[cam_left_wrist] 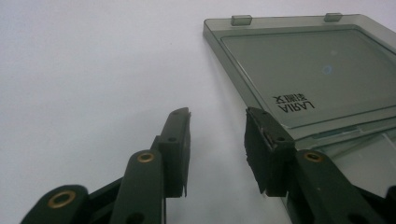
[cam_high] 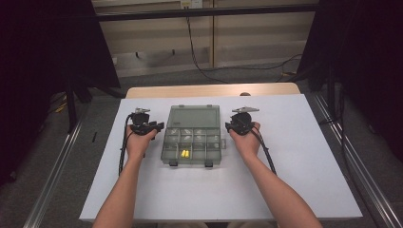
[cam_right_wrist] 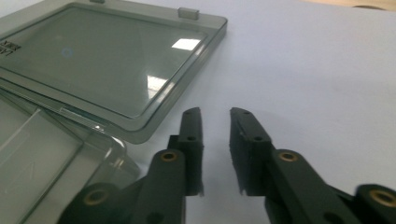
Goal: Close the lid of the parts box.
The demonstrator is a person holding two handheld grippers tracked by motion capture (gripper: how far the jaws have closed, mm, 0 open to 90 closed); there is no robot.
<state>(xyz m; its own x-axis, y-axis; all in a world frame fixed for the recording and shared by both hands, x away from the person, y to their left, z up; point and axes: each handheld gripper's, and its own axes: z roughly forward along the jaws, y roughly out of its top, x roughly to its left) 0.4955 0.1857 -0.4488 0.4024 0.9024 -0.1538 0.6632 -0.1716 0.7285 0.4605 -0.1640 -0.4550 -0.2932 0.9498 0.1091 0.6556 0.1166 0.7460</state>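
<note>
Both tools sit on either side of a smoky translucent plastic organiser box (cam_high: 192,135) that lies open on the white counter (cam_high: 294,156), its flat lid (cam_high: 195,115) folded back away from the person and its divided tray nearer, with two small yellow pieces (cam_high: 185,153) in a front compartment. Seen from above, the left tool (cam_high: 151,127) rests just beside the box's left edge and the right tool (cam_high: 234,126) just beside its right edge. Each tool's own view shows its black jaws narrowed to a small gap with nothing between them and only bare counter under the tips; the left one's inner jaw overlaps the lid's (cam_left_wrist: 299,70) edge in the picture, though contact cannot be told, and the right one's stand just clear of the lid's (cam_right_wrist: 107,65) corner. If the step is closing the box, it would go best with both tools working evenly: slide the tips under the lid's two side edges, lift together so the hinge does not twist, and keep the tray from sliding towards the person.
</note>
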